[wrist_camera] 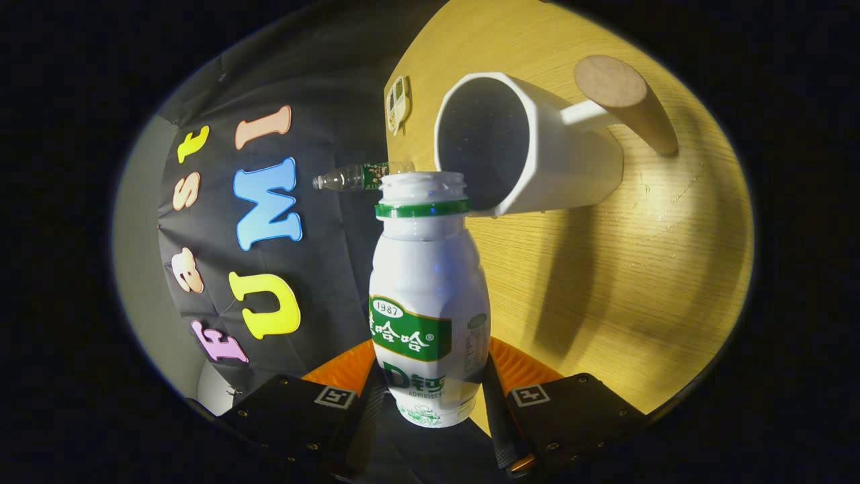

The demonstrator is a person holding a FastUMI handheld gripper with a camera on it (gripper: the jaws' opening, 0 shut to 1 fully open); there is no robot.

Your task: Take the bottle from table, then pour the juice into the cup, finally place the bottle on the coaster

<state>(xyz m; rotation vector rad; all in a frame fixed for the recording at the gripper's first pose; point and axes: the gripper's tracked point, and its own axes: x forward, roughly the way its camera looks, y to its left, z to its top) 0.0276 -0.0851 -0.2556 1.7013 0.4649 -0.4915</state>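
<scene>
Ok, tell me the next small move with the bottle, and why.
Probably tip a little further. The gripper is shut on the bottle, already tilted, its open mouth at the cup rim, and no juice is seen crossing into the cup.

Tool fingers clamp bottle, so no room btwn them. Bottle's open mouth sits right at cup rim — no gap there. Cup's wooden handle juts out on its far side. Wide bare tabletop beside cup — open passage. Small clear bottle at tabletop's edge.
</scene>
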